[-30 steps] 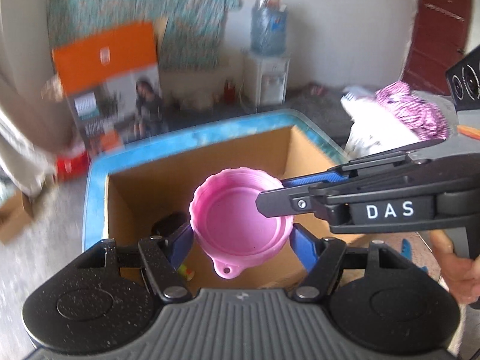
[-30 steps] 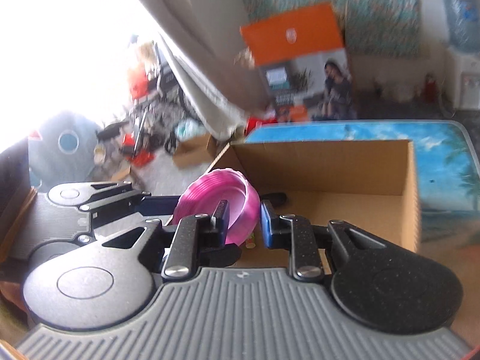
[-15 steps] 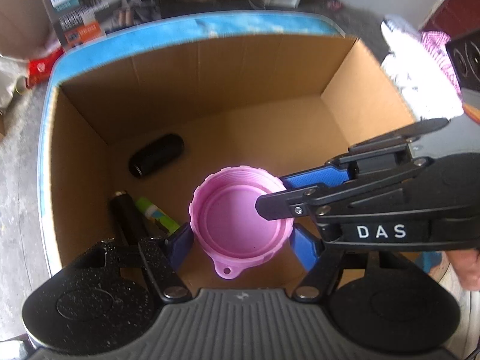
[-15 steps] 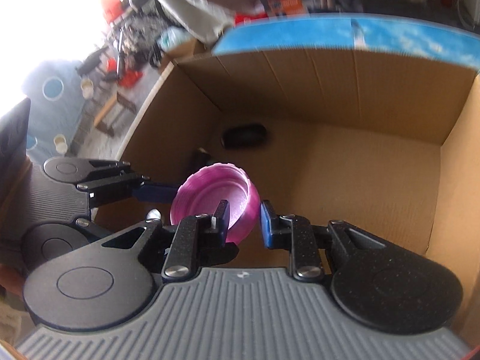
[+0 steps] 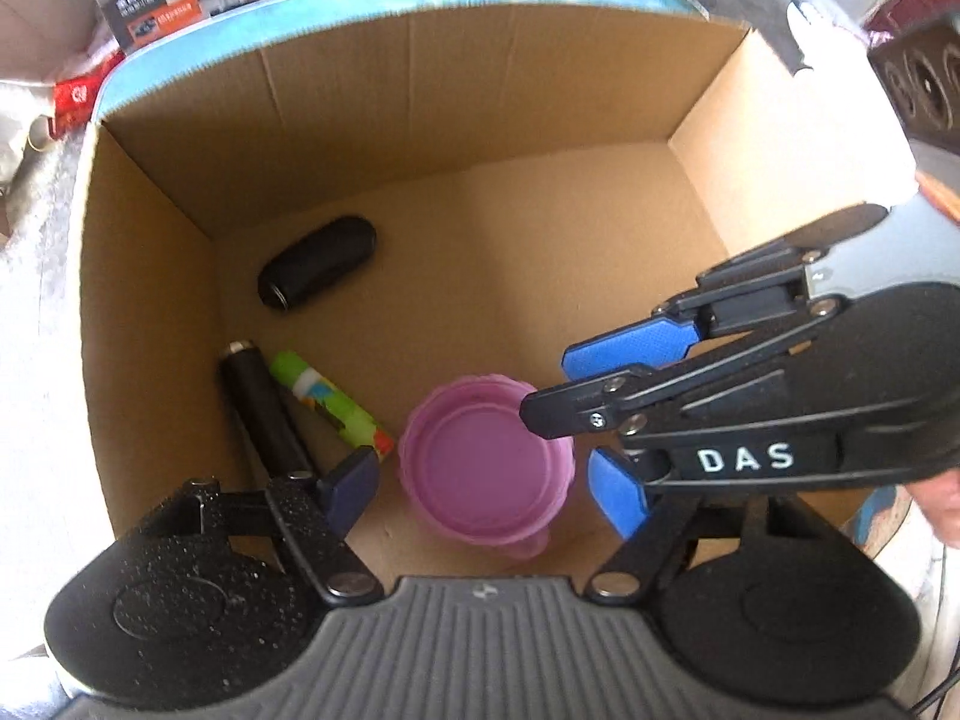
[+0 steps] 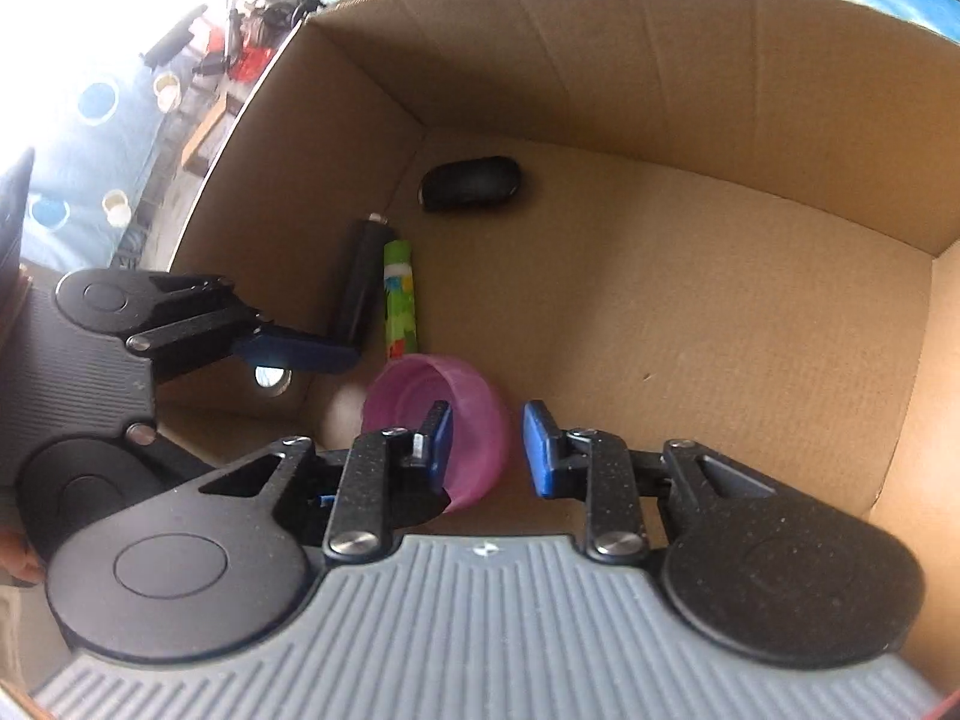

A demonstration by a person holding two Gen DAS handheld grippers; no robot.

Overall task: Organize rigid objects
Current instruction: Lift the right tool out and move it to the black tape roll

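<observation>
While both tools hang over the cardboard box [image 5: 420,96], we work across the left wrist view from left to right. At 9 o'clock on the box floor a black cylinder [image 5: 264,414] lies against a green patterned tube [image 5: 330,402], the two side by side. A black capsule-shaped case [image 5: 318,270] sits apart from them at 10 o'clock. The pink bowl [image 5: 486,468] is at 6 o'clock, close to the near wall, mouth up and slightly tilted. It appears to rest on the floor, though we cannot see the contact underneath. The left gripper [image 5: 486,486] straddles the bowl with its jaws spread. They have just been opening, and bare cardboard shows between each pad and the bowl's wall, so nothing is pinched. The right gripper [image 6: 492,450] comes in from 3 o'clock with its jaws only a little apart. They too have just been opening. One finger sits inside the rim and the other stands clear of the outer wall, so the wall is between them but not clamped. We judge the bowl to be light, thin-walled moulded plastic, stiff enough to keep its shape. Its smooth sides look likely to slip or spring out under a hard squeeze across the full width. The scalloped rim should give the surer hold, with one pad inside and one outside. The small tab at 6 o'clock looks too slight to trust. Being so light, it may skid if nudged.
</observation>
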